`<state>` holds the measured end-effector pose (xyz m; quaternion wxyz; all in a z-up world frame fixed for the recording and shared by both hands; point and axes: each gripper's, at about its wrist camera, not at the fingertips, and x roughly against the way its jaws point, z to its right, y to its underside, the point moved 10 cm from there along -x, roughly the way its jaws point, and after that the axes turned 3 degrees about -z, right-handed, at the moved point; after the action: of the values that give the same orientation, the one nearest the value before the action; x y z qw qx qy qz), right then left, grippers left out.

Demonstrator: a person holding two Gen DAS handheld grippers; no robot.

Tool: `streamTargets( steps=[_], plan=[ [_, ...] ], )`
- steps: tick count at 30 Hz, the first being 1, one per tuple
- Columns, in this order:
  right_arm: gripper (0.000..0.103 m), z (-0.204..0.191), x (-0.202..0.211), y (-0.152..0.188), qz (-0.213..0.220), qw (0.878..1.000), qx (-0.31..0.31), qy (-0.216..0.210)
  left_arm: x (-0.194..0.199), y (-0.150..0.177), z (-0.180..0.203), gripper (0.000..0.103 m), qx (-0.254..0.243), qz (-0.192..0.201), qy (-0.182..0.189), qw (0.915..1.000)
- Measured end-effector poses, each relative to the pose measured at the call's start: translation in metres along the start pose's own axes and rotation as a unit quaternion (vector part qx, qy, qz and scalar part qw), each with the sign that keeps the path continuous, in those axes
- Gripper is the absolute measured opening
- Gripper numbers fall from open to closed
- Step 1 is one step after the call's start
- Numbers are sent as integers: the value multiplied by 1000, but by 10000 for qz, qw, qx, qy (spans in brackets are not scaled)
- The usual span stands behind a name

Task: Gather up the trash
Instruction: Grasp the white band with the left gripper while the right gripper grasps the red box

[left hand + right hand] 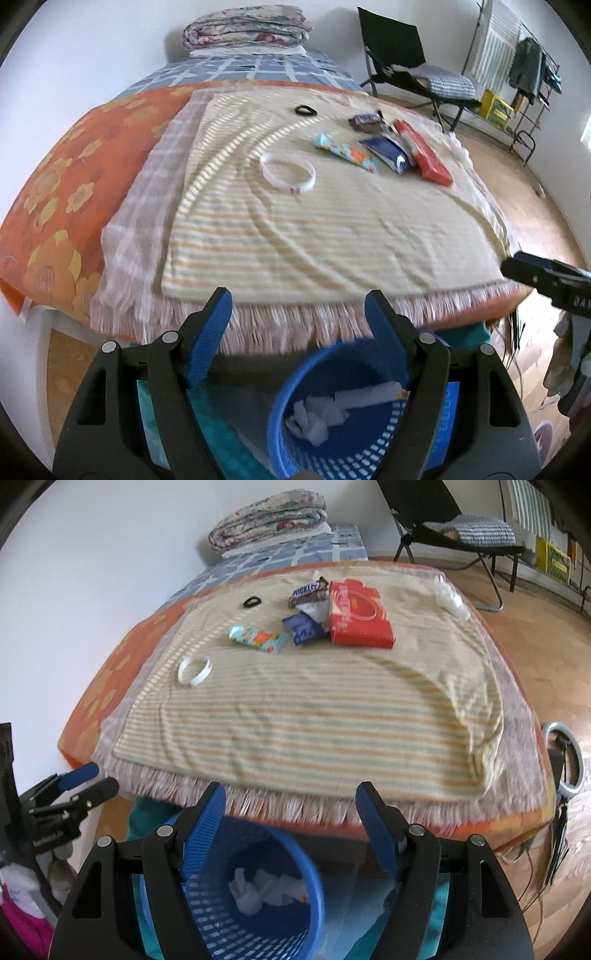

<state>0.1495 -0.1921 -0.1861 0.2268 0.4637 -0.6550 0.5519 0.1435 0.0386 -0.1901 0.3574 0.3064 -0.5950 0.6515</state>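
Crumpled paper (258, 888) lies in the basket (295, 915) on the floor before the bed (369, 716). On the bed, the box (356, 616) and wrappers (258, 638) cluster toward twelve o'clock, the ring (194, 670) at their eight o'clock.

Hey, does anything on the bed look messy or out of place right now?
Yes. Wrappers and packets are piled askew on the striped blanket: a Snickers wrapper, a red box, a blue packet and a colourful wrapper. The blue bin below already holds crumpled paper.
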Motion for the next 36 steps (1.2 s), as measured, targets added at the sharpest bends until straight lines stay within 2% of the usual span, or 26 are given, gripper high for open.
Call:
streamTargets(
  steps=[3, 7, 11, 13, 18, 20, 24, 28, 36],
  plan=[
    [79, 2, -2, -12, -27, 9999, 104, 13, -6, -17, -6, 76, 98, 54, 12, 9999],
    [79, 9, -9, -32, -84, 9999, 143, 35, -22, -37, -10, 56, 191, -74, 120, 9997],
    [79, 21, -17, -56, -81, 9998, 102, 128, -42, -54, -13, 46, 243, -229, 179, 9993],
    [79, 28, -23, -69, -103, 9999, -28, 89, -54, -62, -15, 37, 331, -341, 243, 9986],
    [79, 44, -41, -97, -159, 9996, -227, 74, -74, -76, -20, 37, 425, -436, 256, 9978],
    [79, 49, -50, -107, -209, 9994, -258, 99, -82, -80, -20, 31, 397, -478, 244, 9978],
    [79, 61, -71, -130, -301, 9988, -340, 169, -99, -87, -18, 30, 362, -595, 244, 9973],
    [79, 72, -89, -148, -362, 9980, -407, 314, -112, -93, -18, 22, 347, -655, 244, 9969],
    [79, 83, -126, -172, -613, 9960, -567, 319, -131, -100, -26, 22, 460, -735, 256, 9959]
  ],
)
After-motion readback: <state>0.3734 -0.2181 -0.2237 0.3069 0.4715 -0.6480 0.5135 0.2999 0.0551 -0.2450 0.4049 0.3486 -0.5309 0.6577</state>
